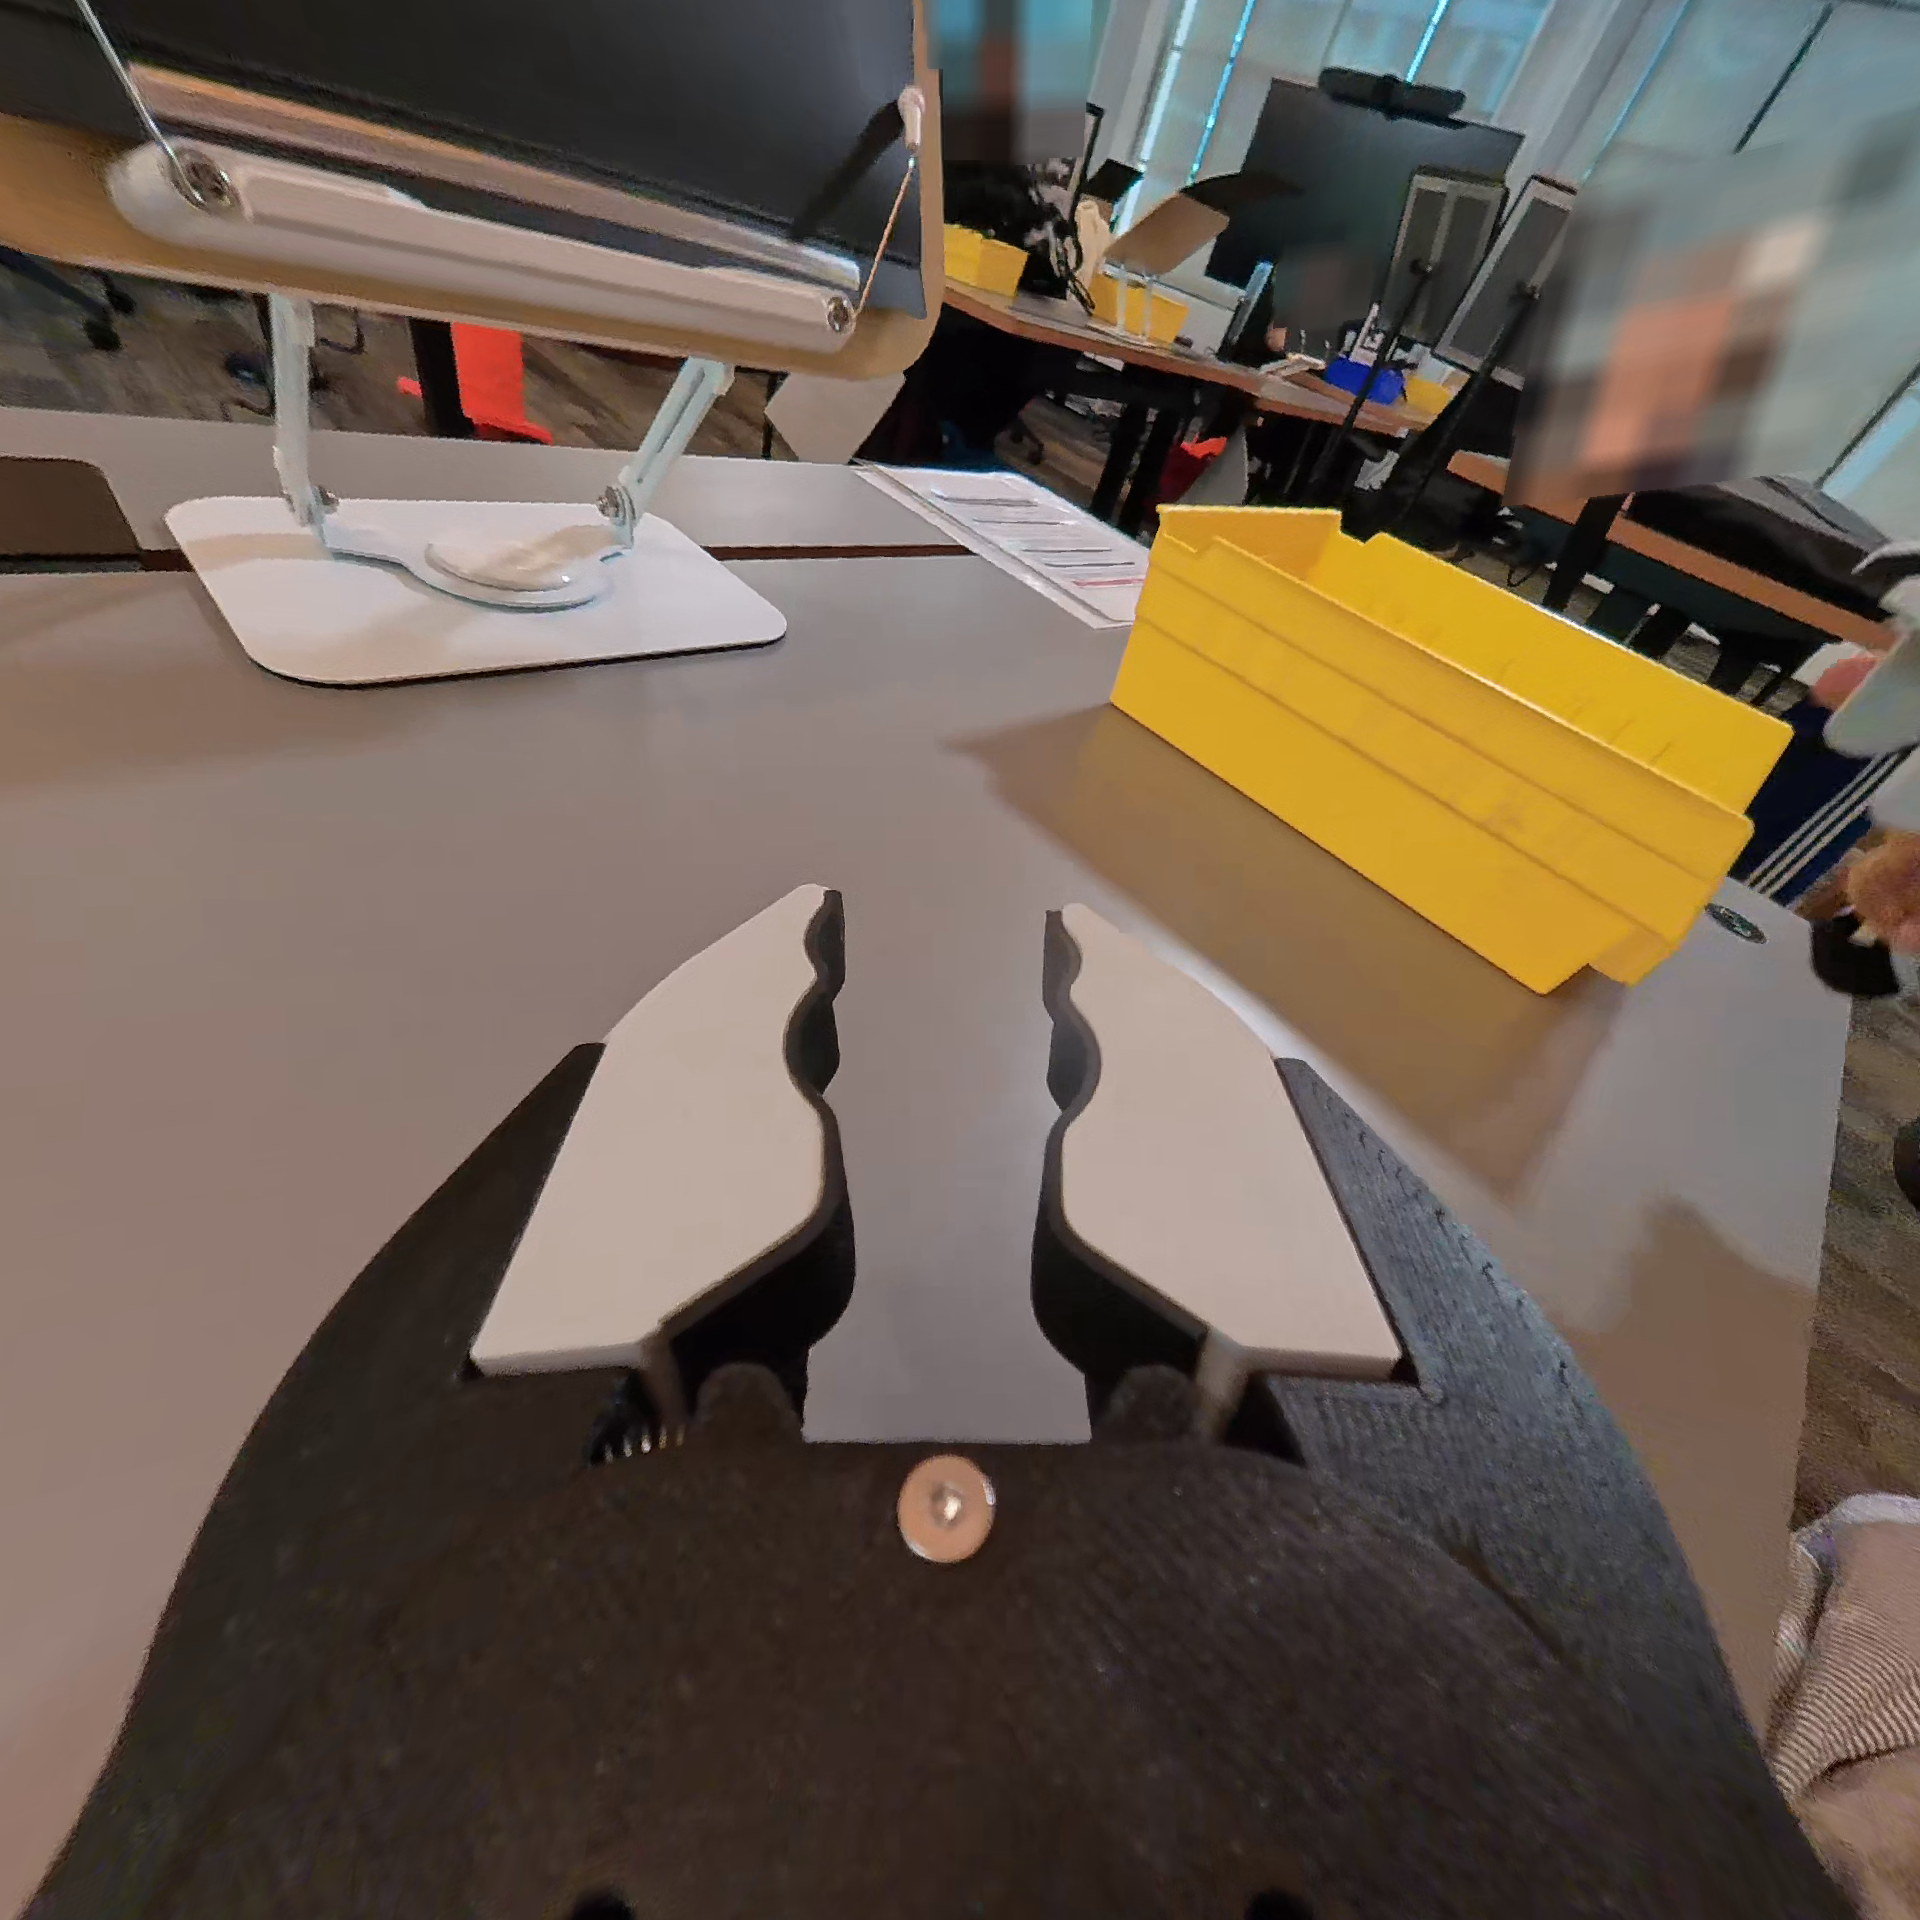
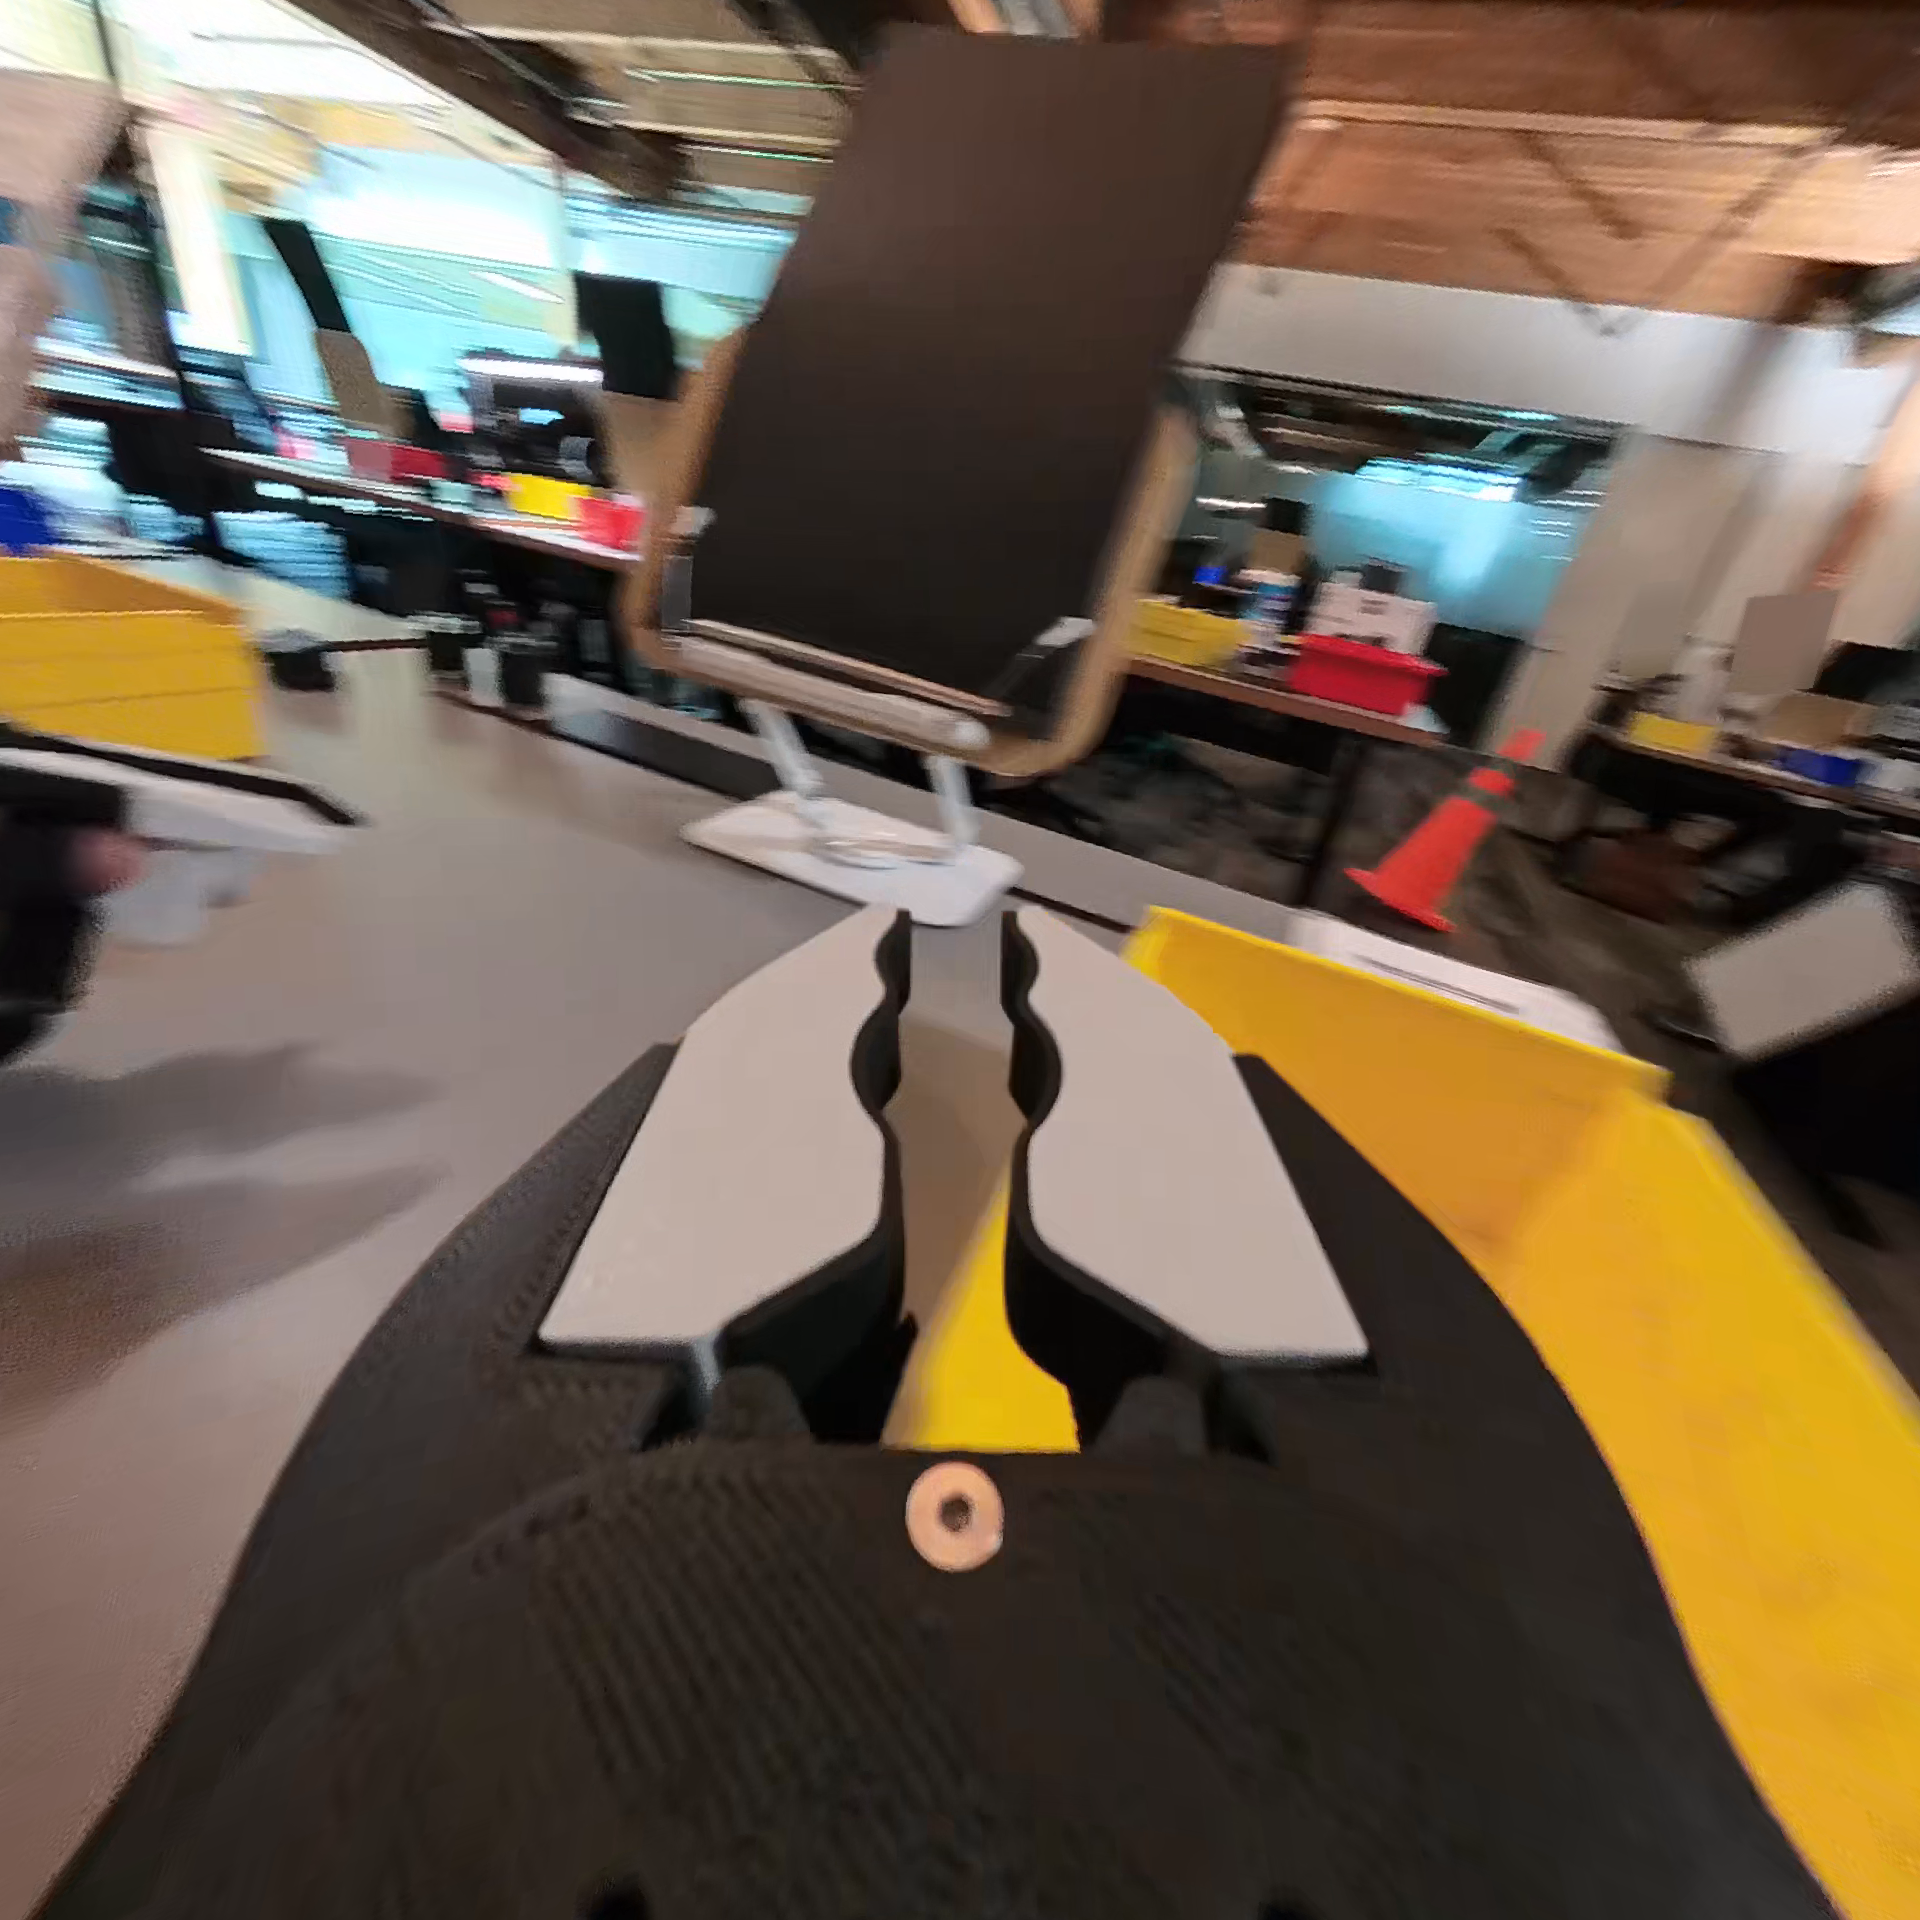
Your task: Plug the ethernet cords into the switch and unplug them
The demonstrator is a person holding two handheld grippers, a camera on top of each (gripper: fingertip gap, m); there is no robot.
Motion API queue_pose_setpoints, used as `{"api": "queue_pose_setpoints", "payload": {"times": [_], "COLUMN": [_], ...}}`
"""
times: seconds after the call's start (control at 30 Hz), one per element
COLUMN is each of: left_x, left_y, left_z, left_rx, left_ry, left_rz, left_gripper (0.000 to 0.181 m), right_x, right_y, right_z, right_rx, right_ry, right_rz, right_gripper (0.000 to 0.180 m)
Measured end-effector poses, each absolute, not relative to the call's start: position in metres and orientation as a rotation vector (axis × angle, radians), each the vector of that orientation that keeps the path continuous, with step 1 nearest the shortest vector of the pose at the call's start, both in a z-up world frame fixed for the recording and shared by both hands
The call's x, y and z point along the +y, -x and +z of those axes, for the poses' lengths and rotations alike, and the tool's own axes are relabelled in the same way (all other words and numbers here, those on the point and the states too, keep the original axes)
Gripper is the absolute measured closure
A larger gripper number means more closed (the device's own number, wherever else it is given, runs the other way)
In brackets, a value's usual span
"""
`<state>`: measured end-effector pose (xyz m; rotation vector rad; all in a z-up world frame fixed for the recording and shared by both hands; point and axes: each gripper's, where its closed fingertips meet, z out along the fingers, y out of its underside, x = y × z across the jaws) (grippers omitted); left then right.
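Note:
No ethernet cord and no switch show in either view. My left gripper (image 1: 940, 904) is open and empty, low over the grey table (image 1: 416, 935), with a wide gap between its white fingers (image 1: 686, 1132). My right gripper (image 2: 956, 920) is empty, its jaws a narrow gap apart, held over the near edge of a yellow bin (image 2: 1558, 1195). The right wrist view is blurred by motion. The left gripper also shows at the far left of the right wrist view (image 2: 239, 821).
A white stand (image 1: 478, 582) holding a dark flat panel (image 2: 987, 364) stands at the back of the table. A yellow bin (image 1: 1434, 727) sits at the table's right, a paper sheet (image 1: 1029, 530) behind it. A second yellow bin (image 2: 114, 665) is at the left. An orange cone (image 2: 1444, 842) stands on the floor.

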<state>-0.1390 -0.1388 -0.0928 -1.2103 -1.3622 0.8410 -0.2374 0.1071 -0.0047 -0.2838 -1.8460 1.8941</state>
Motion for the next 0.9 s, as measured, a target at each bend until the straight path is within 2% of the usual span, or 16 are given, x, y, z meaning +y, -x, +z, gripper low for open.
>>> {"api": "queue_pose_setpoints", "payload": {"times": [0.2,0.33,0.47,0.67,0.73,0.9], "left_x": [-0.145,-0.144,-0.144,-0.149,-0.154,-0.228], "left_y": [0.133,0.131,0.133,0.136,0.133,0.097], "left_z": [-0.103,-0.104,-0.102,-0.103,-0.099,-0.049], "left_rx": [-1.393,-1.394,-1.38,-1.379,-1.386,-1.502], "left_ry": [1.278,1.237,1.272,1.266,1.265,1.32], "left_rz": [0.901,0.851,0.837,0.775,0.781,0.961], "left_gripper": [0.147,0.147,0.147,0.147,0.147,0.147], "right_x": [0.012,-0.039,-0.078,-0.068,-0.063,-0.064], "right_y": [0.156,0.14,0.139,0.144,0.149,0.145], "right_z": [-0.047,-0.074,-0.074,-0.11,-0.106,-0.11], "right_rx": [-2.123,-2.289,-2.377,-2.491,-2.487,-2.582], "right_ry": [0.17,0.139,0.104,-0.098,-0.058,0.026], "right_rz": [2.072,2.058,2.113,1.887,1.879,1.948], "right_gripper": [0.161,0.161,0.161,0.162,0.163,0.161]}}
